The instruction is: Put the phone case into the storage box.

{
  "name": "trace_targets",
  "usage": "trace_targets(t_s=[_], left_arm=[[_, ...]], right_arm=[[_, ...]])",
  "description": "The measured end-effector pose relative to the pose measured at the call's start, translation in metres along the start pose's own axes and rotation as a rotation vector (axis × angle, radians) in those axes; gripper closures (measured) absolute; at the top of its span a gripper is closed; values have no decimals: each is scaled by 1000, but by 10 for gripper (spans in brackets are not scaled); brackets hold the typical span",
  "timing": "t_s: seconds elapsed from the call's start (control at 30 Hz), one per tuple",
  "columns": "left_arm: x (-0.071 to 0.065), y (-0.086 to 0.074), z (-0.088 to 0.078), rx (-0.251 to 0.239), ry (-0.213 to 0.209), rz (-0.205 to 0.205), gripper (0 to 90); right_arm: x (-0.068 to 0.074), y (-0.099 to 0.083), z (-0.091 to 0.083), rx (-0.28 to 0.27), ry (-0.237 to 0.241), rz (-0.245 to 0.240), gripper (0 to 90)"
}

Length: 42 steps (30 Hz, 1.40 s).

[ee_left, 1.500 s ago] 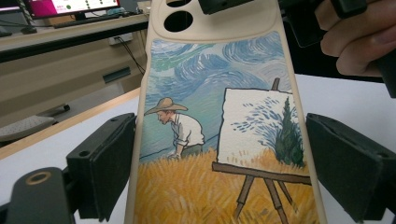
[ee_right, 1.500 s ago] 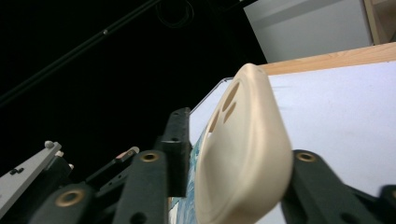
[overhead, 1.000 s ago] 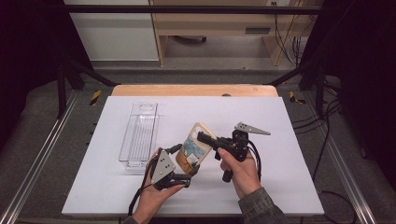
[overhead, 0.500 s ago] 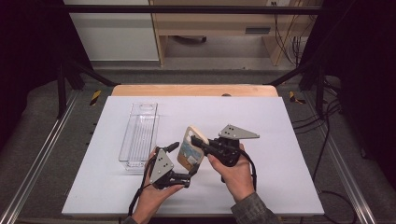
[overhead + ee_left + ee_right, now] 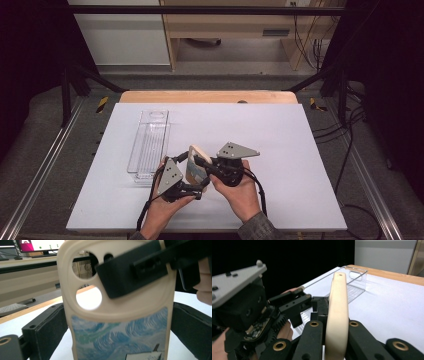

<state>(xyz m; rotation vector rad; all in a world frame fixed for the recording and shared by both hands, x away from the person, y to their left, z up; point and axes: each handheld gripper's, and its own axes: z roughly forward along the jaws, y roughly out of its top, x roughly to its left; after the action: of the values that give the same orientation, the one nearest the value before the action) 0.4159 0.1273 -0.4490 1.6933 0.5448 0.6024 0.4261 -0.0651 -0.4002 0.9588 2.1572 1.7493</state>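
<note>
One phone case (image 5: 195,165) between two hand-held grippers; one clear tray (image 5: 148,145) beside.

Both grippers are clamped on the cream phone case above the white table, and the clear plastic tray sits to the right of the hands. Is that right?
Not quite: the clear plastic tray lies to the left of the hands, as the high view shows. The rest holds: the left gripper and the right gripper are both clamped on the cream phone case above the white table.

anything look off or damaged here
Nothing stands out. The phone case is whole, held upright off the table between the left claw and right claw. The clear tray lies straight on the white table.
</note>
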Motion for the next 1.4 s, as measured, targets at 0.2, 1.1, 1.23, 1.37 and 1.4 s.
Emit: trace_targets(t_s=[0.2, 1.1, 1.23, 1.37, 1.4], left_arm=[[0, 2, -2, -5, 3, 4, 73], [6, -1, -6, 20, 44, -22, 101], [7, 0, -6, 17, 48, -26, 100], [7, 1, -7, 14, 54, -30, 100], [7, 1, -8, 12, 54, -31, 100]], right_arm=[[3, 0, 2, 3, -14, -13, 880], [0, 2, -25, -25, -102, -46, 326], [-3, 2, -36, -69, -141, -53, 206], [-9, 0, -46, -107, -186, -70, 147], [-12, -1, -50, -113, -204, -80, 127]])
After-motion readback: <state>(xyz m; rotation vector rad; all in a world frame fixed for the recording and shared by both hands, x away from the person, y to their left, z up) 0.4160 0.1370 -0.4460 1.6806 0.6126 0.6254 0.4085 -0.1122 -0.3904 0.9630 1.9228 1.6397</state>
